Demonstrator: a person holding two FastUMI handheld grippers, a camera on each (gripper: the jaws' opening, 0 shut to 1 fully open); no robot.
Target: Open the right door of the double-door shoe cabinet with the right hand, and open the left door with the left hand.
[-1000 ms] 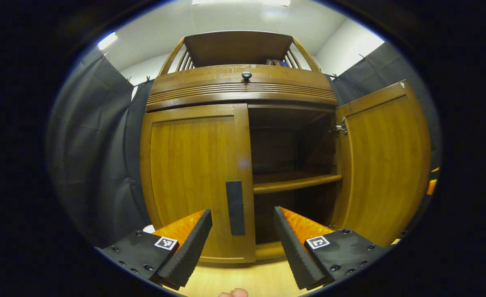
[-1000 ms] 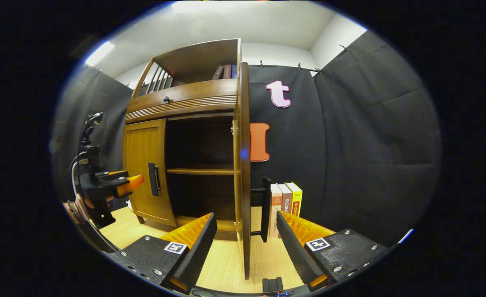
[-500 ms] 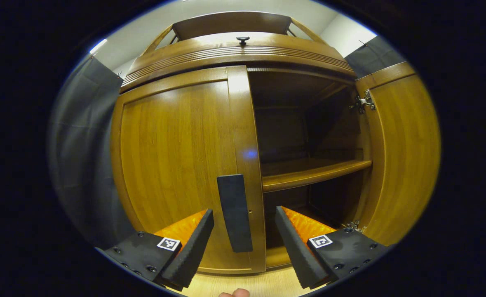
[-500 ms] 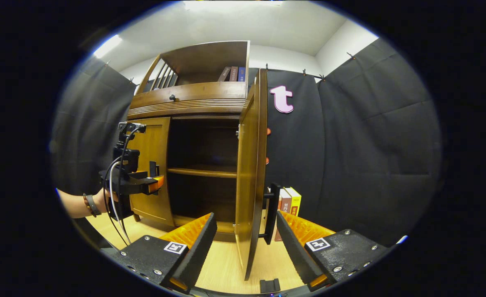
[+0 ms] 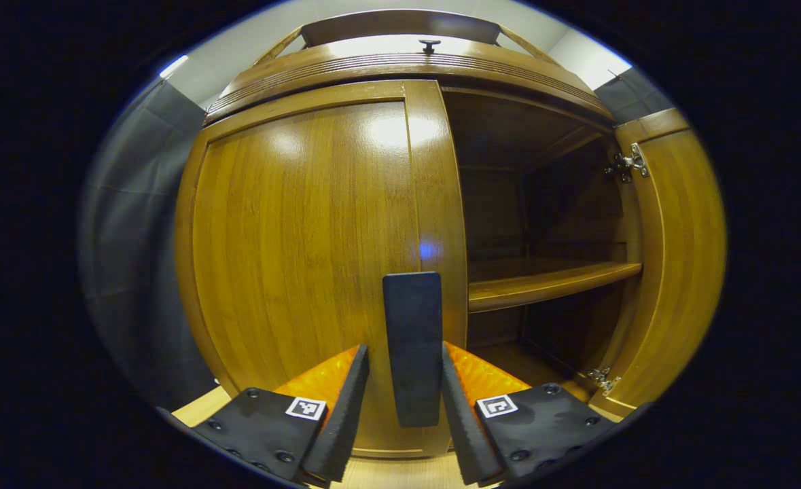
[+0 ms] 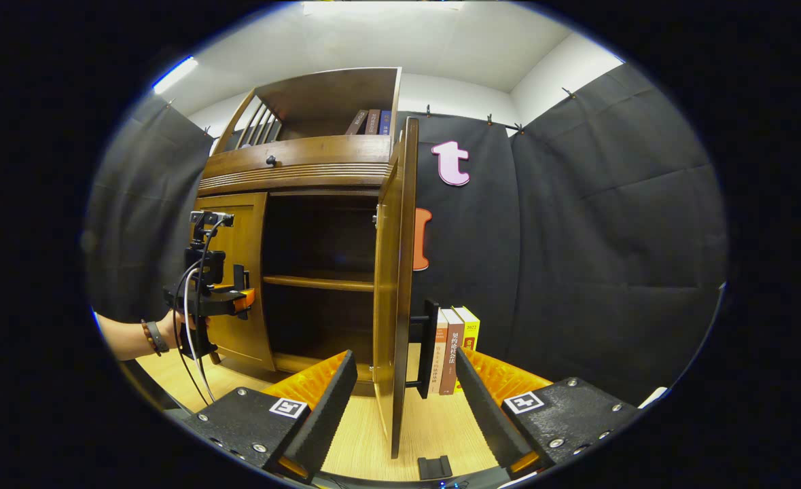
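**Handle grab on left door: where to pinch, how it's going to swing**

Handle [image 5: 412,346] of the left door [image 5: 305,265] is sitting between the left tool's [image 5: 400,401] fingers in the left gripper view. Fingers are narrowing around the bar with a thin gap showing on each side, so I'm not calling it a pinch; can't tell if the pads are touching. The right gripper view is showing the same tool [image 6: 227,299] at the door front, a hand [image 6: 176,326] behind it.

Right door [image 6: 393,285] is already standing wide open, edge-on to the right tool [image 6: 400,401]. That tool is spread, holding nothing, with the door's handle [image 6: 429,350] just ahead of the gap.

Handling, my read:
- Door is looking like solid wood panel, rigid, hinged on its outer vertical edge. Likely some weight, so it's going to move on an arc, not straight out.
- Handle is a flat dark bar, stiff, standing off the door. Best hold is across the bar's width near mid-height, fingers either side.
- Finish is glossy, so gripping the door edge is looking slippery; the bar is the safer point.

Orientation: handle's long axis is running vertical, parallel to the door's inner edge and just beside it. Left door is closed, facing straight at the left tool; cabinet [image 6: 298,159] is standing on the floor [image 6: 366,435], books [image 6: 454,346] beside it.
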